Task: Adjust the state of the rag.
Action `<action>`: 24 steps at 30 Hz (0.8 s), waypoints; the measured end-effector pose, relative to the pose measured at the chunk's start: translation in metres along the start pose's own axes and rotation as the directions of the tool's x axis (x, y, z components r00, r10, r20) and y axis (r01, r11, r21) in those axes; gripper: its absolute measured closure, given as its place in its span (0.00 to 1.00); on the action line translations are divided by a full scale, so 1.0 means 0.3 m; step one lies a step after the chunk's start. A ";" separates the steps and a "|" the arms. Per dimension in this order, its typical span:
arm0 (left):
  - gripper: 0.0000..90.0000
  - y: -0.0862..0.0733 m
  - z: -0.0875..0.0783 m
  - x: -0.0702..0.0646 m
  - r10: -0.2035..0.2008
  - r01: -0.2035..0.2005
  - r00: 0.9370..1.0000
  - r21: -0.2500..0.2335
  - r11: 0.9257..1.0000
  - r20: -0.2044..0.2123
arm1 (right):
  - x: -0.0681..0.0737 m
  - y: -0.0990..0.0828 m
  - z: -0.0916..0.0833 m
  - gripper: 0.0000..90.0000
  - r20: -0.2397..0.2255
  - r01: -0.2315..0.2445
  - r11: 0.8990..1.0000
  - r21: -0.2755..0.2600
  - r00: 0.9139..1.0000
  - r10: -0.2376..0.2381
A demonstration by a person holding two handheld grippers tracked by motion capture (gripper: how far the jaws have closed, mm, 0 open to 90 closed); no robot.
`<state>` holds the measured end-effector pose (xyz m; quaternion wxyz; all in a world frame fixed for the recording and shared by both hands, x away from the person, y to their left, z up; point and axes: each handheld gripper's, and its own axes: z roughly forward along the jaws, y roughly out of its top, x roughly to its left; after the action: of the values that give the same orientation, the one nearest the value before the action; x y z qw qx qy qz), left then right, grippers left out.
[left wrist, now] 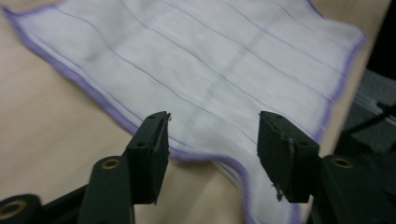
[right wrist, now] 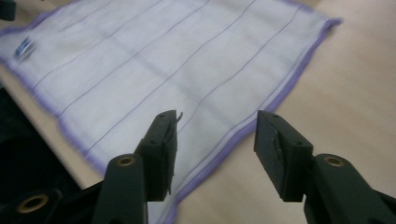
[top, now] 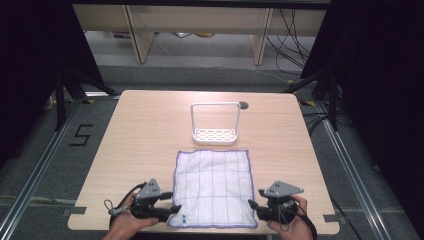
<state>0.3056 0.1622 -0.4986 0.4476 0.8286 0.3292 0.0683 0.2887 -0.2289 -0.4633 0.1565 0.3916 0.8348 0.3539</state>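
Cloth (top: 212, 189) flat on table (top: 145, 135), rack (top: 215, 125) just behind it.

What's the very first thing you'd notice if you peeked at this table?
A white cloth with purple edges lies spread flat at the near side of the wooden table. The left gripper and the right gripper sit at its two near corners, jaws open. Behind the cloth stands a small white rack.
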 end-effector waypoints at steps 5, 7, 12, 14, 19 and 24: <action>0.44 0.070 0.044 0.141 -0.092 0.086 0.990 -0.064 0.994 -0.103 | -0.129 0.095 0.074 0.50 0.055 -0.040 0.998 -0.053 0.998 0.043; 0.43 0.101 0.066 0.202 -0.113 0.105 0.984 -0.063 0.992 -0.136 | -0.153 0.114 0.091 0.50 0.073 -0.029 0.999 -0.045 0.997 0.032; 0.42 0.158 0.118 0.280 -0.120 0.111 0.975 -0.058 0.992 -0.187 | -0.238 0.184 0.177 0.52 0.099 -0.065 0.998 -0.026 0.993 0.068; 0.41 0.174 0.137 0.306 -0.121 0.114 0.973 -0.049 0.992 -0.198 | -0.252 0.207 0.201 0.52 0.095 -0.083 0.997 -0.010 0.992 0.083; 0.41 0.213 0.207 0.356 -0.116 0.116 0.973 -0.009 0.993 -0.199 | -0.292 0.257 0.270 0.51 0.097 -0.098 0.995 0.001 0.990 0.098; 0.42 0.225 0.241 0.374 -0.134 0.135 0.969 -0.007 0.991 -0.209 | -0.317 0.283 0.319 0.51 0.103 -0.095 0.995 0.034 0.991 0.091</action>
<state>0.4546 0.1541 -0.5084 0.4111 0.7943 0.4301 0.1233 0.4477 -0.2193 -0.4713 0.1743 0.4504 0.8134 0.3243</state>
